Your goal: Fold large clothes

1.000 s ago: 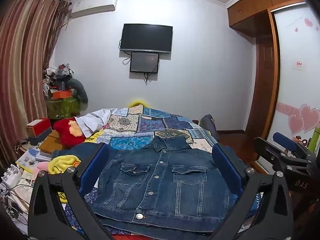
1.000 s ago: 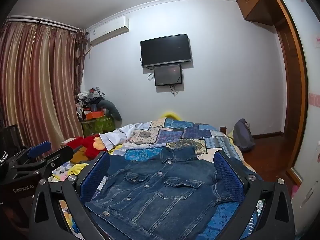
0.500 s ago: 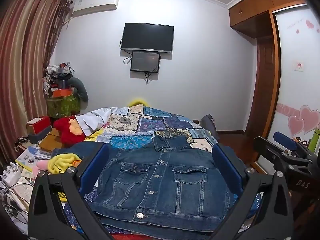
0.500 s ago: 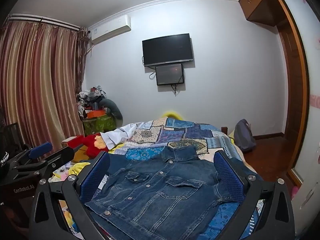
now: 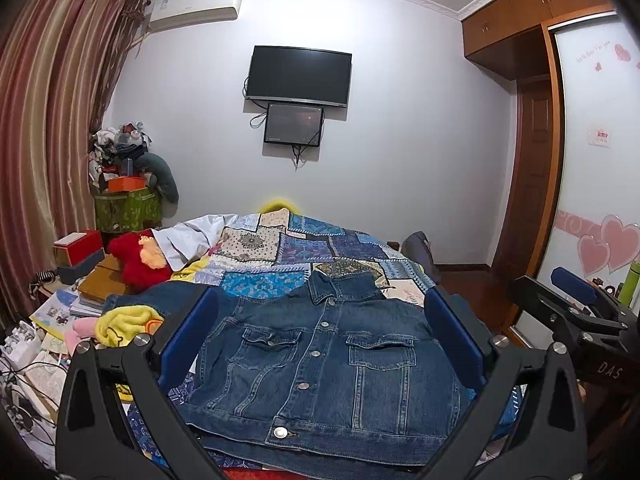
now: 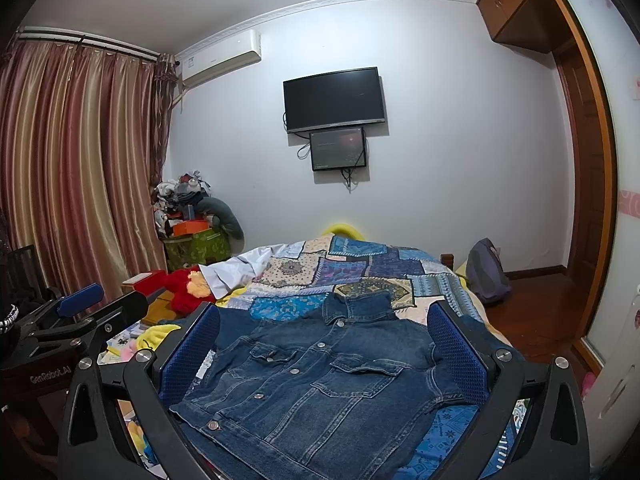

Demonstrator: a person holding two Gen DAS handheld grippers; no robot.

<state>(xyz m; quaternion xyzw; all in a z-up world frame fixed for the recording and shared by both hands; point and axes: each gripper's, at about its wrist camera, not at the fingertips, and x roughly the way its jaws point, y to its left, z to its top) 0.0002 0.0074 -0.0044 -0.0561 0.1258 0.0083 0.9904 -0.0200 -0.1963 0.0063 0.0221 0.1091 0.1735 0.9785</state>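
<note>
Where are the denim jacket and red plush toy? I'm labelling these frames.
denim jacket (image 5: 320, 364), left wrist view, front button placket.
red plush toy (image 5: 134, 266), left wrist view, red furry body.

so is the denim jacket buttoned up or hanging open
Buttoned up: the denim jacket lies front-up on the patchwork quilt, its two front panels meeting along a closed button row.

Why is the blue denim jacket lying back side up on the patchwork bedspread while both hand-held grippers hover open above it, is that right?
Not quite: the blue denim jacket lies front side up; its buttons and two chest pockets show in the left wrist view. The rest holds: it rests on the patchwork bedspread, and the left hand-held gripper and right hand-held gripper are open above it.
</note>
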